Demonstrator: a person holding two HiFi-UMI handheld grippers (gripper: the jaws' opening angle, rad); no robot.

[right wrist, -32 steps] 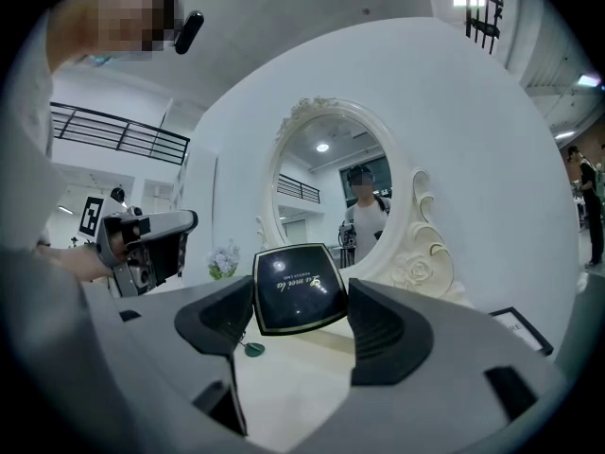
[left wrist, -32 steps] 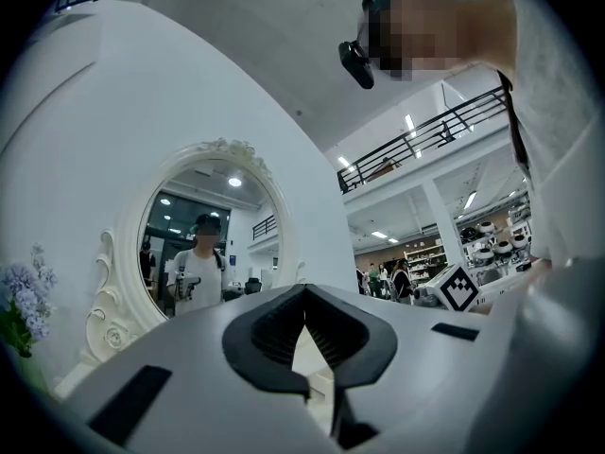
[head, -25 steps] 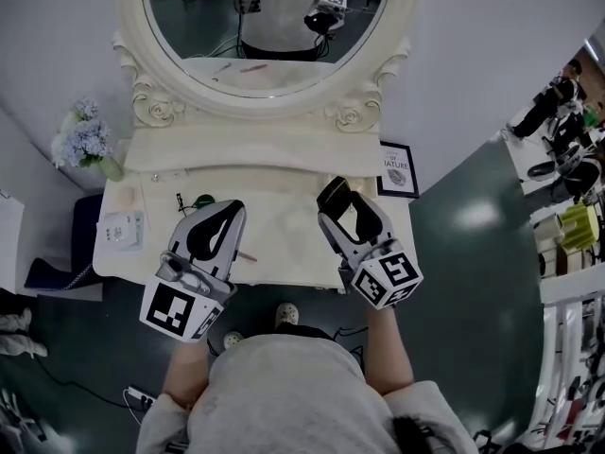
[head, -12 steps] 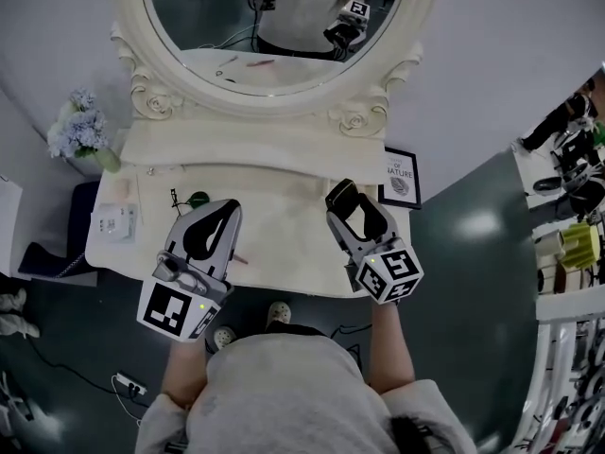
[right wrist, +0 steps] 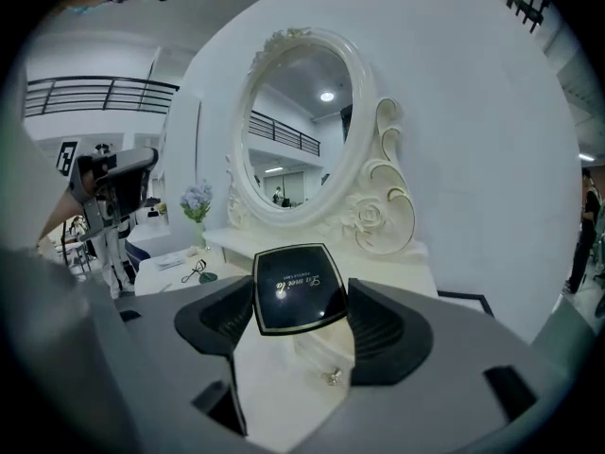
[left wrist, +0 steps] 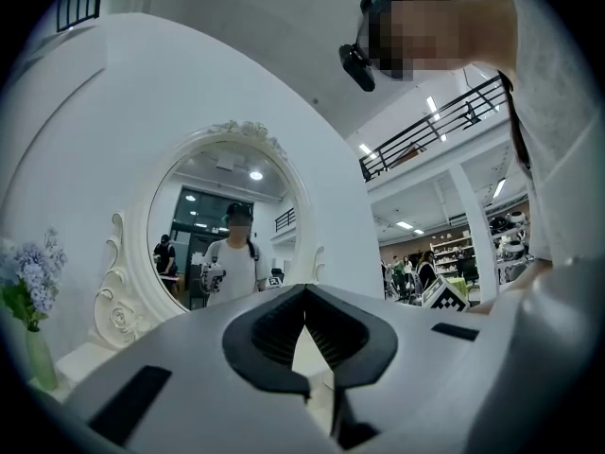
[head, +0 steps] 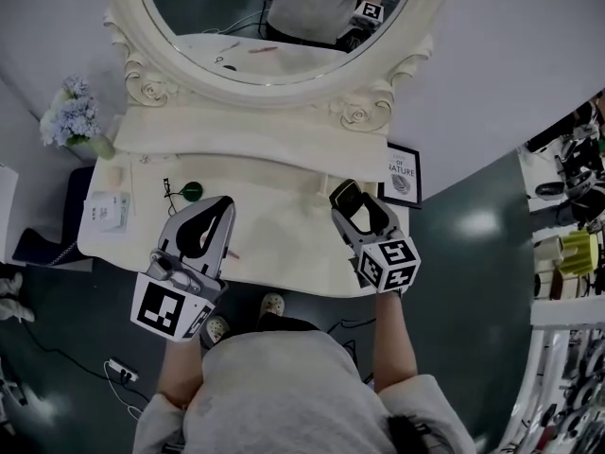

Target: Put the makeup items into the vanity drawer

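A cream vanity table (head: 284, 218) is standing against a plain white wall (head: 529, 55), and a big oval mirror (head: 274, 36) with carved roses on its frame is rising up from the back of it. A bunch of pale blue flowers (head: 68, 121) is sitting near the table's left end, and a small framed picture (head: 401, 170) is standing by the wall just beside its right end. The dark green floor (head: 454, 282) is shining under bright ceiling lights (left wrist: 437, 104), and shelves (head: 567, 235) full of things are standing far off to the right.

Right gripper (head: 346, 200) holds a black compact (head: 339, 194) over the vanity top (head: 284, 246), left gripper (head: 218, 208) alongside.
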